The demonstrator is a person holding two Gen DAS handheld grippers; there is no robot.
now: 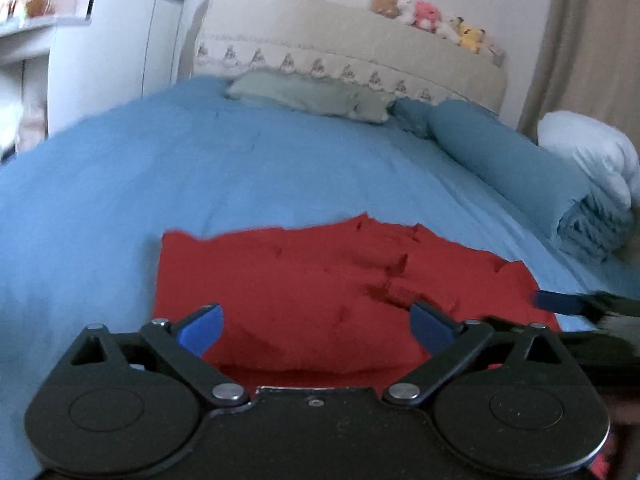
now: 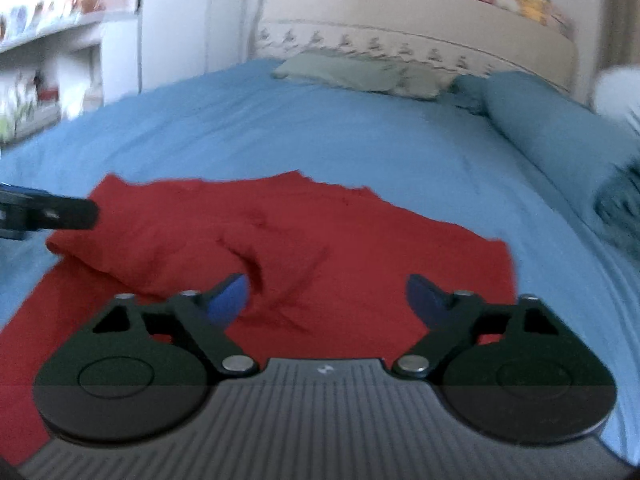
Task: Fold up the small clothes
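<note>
A red garment (image 1: 300,272) lies partly folded and wrinkled on the blue bedsheet (image 1: 200,168). My left gripper (image 1: 316,318) hovers over its near edge, open, with only cloth showing below the gap between its blue pads. In the right wrist view the same red garment (image 2: 340,232) has a doubled-over fold on its left side. My right gripper (image 2: 326,288) is open above its near part, nothing pinched. The right gripper's finger (image 1: 560,300) pokes in at the left view's right edge. The left gripper's finger (image 2: 52,212) shows at the garment's left corner.
A green pillow (image 1: 312,96) lies by the beige headboard (image 1: 360,40), which carries several plush toys (image 1: 432,16). A rolled blue duvet (image 1: 520,176) and a white pillow (image 1: 588,148) line the bed's right side. A white wardrobe (image 1: 112,40) and shelves stand left.
</note>
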